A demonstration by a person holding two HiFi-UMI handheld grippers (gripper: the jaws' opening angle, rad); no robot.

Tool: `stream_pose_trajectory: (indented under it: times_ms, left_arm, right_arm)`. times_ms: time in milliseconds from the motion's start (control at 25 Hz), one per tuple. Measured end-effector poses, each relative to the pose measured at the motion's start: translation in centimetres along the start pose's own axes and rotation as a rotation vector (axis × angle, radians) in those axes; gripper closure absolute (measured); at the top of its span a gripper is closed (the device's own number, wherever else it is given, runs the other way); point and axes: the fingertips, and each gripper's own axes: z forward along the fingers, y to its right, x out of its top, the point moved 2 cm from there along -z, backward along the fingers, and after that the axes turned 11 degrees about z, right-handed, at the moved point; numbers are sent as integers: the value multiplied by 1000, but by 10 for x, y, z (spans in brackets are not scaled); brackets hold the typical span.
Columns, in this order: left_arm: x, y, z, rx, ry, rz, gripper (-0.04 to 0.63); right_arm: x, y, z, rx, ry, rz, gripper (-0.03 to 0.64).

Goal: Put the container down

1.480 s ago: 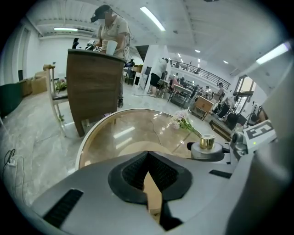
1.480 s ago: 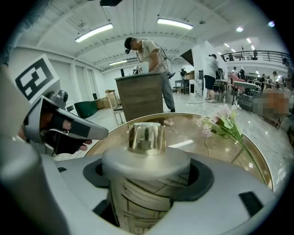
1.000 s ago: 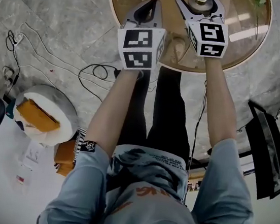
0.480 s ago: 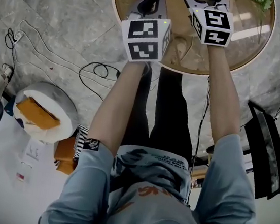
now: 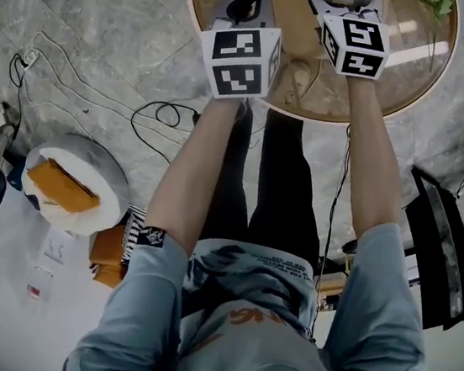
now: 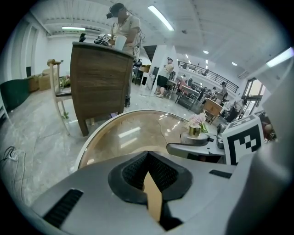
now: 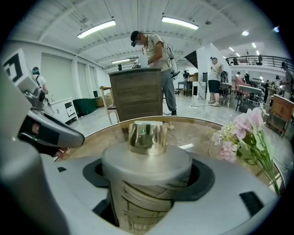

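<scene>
Jaws of my right gripper clamped the container over the table, top of frame; left gripper jaws together, empty. Set-down seemingly undone: lowering and release remained.

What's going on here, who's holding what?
A person works over a round glossy amber table with a gripper in each hand. The right gripper is clamped on a cream patterned canister with a grey lid and gold knob, near pink flowers. Whether the canister touches the tabletop can't be told. The left gripper is shut and empty.
</scene>
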Motion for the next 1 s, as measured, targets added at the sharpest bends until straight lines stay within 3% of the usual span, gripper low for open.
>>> stream_pose_trajectory:
  times_ms: [560, 800, 1000]
  left_arm:
    - [-11, 13, -16, -12, 4, 13, 571]
    - [-17, 27, -23, -27, 4, 7, 571]
    - [-15, 34, -38, -25, 12, 17, 571]
  right_arm:
    - [-34, 1, -24, -59, -97, -61, 247]
    - [-45, -6, -29, -75, -120, -16, 238]
    - [-37, -2, -63, -71, -79, 37, 236]
